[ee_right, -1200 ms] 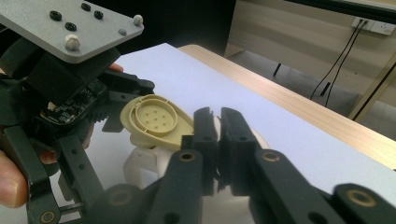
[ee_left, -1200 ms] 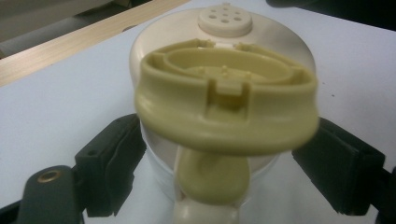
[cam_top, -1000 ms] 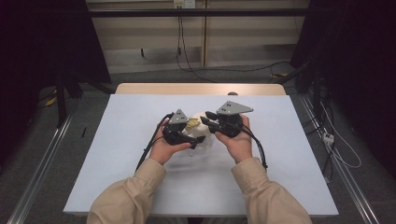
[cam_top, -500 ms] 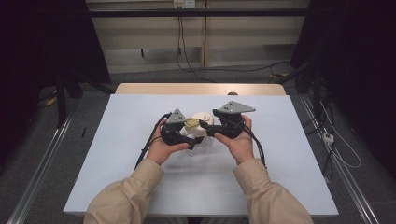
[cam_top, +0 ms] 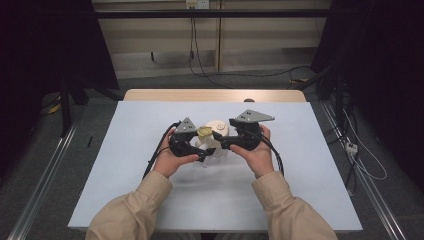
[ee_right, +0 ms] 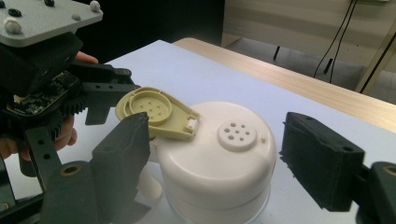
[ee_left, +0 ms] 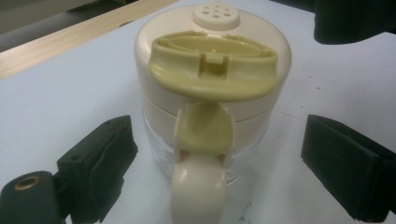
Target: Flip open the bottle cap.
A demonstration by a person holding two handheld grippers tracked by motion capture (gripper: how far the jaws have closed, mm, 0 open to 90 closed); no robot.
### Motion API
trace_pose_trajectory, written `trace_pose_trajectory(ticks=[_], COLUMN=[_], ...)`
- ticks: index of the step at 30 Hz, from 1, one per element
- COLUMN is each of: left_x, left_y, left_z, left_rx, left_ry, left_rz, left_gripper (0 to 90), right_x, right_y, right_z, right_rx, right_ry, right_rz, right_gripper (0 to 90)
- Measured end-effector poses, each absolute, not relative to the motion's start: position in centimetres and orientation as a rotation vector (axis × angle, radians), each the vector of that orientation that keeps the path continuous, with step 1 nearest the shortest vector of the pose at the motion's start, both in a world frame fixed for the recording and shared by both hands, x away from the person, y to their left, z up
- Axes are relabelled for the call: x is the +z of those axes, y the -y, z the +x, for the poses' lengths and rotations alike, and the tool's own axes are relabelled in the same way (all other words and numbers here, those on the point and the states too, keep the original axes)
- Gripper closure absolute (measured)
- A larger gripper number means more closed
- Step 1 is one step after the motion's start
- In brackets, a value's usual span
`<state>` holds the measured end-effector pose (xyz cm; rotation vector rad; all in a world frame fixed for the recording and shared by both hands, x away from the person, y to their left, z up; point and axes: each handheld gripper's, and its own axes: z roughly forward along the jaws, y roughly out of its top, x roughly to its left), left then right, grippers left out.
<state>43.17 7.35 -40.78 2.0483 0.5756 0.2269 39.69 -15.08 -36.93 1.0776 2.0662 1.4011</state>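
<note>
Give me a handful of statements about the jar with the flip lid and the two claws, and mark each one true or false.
1. The yellow flap on the jar is flipped open, so the sprinkle holes are uncovered. True.
2. The jar lies on its side. False: it stands upright on the white table.
3. The right claw has its jaws apart, either side of the jar's cap, pads off it. True; they have just been opening.
4. The left claw is clamped on the jar's handle. False: its jaws stand wide apart, with the handle between them untouched.
5. The jar's cap is bright red. False: it is cream.
</note>
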Motion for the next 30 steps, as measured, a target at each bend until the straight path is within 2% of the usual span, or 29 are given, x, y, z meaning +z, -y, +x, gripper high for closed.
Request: trace_pose_trajectory(ticks=[30], left_x=[-40.4], left_y=[-12.0], left_z=[41.0], left_rx=[0.246], left_ry=[-0.597], left_rz=[2.030], left_gripper=[8.7], right_x=[-38.5], right_y=[17.7], right_z=[35.9], right_rx=[1.414], right_ry=[-2.072], right_rz=[1.068], right_gripper=[15.9])
